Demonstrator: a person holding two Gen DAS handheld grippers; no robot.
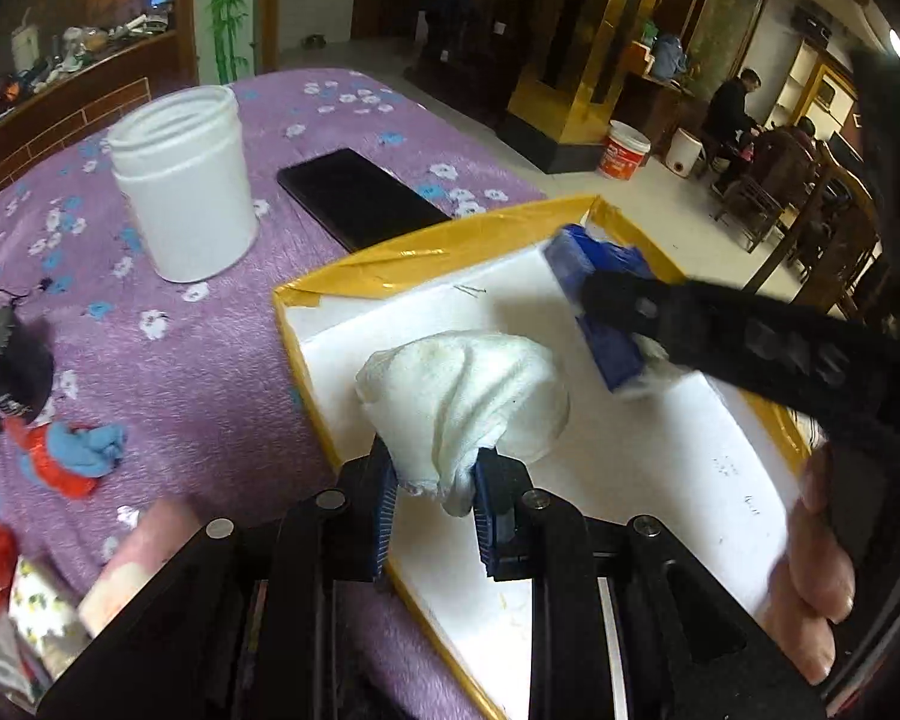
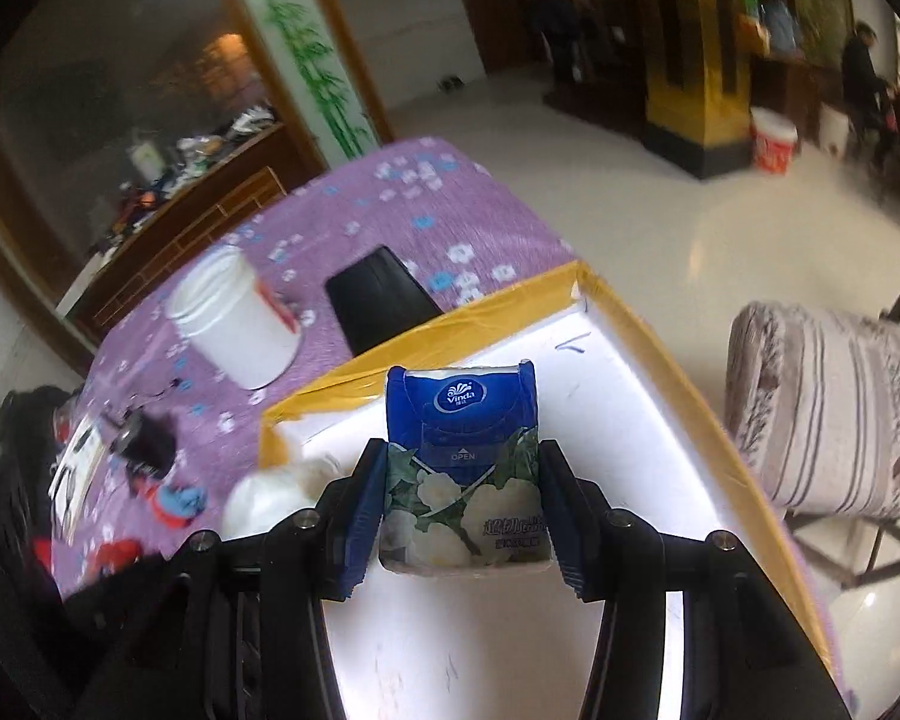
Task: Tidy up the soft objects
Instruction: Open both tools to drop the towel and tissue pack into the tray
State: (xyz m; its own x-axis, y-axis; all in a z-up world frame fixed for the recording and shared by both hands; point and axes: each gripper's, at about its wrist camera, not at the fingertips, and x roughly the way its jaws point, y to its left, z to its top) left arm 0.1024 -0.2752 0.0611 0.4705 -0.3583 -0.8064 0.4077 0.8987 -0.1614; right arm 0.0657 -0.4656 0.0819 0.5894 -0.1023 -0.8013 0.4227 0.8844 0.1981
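My left gripper (image 1: 435, 501) is shut on a bunched white cloth (image 1: 459, 396), which hangs over the near left part of a white box with yellow taped rims (image 1: 390, 267). My right gripper (image 2: 463, 516) is shut on a blue tissue pack (image 2: 465, 468) with white flowers printed on it, held over the same box (image 2: 678, 372). In the left wrist view the right gripper (image 1: 624, 324) comes in from the right with the tissue pack (image 1: 600, 294) over the box's far corner. In the right wrist view the white cloth (image 2: 270, 495) shows blurred at the lower left of the pack.
On the purple flowered tablecloth (image 1: 180, 330) stand an open white jar (image 1: 186, 180) and a black phone (image 1: 357, 195). Small toys, one blue and red (image 1: 69, 459) and one black (image 1: 9, 372), lie left, with packets (image 1: 42, 606) near. A striped cushioned chair (image 2: 834, 414) stands right.
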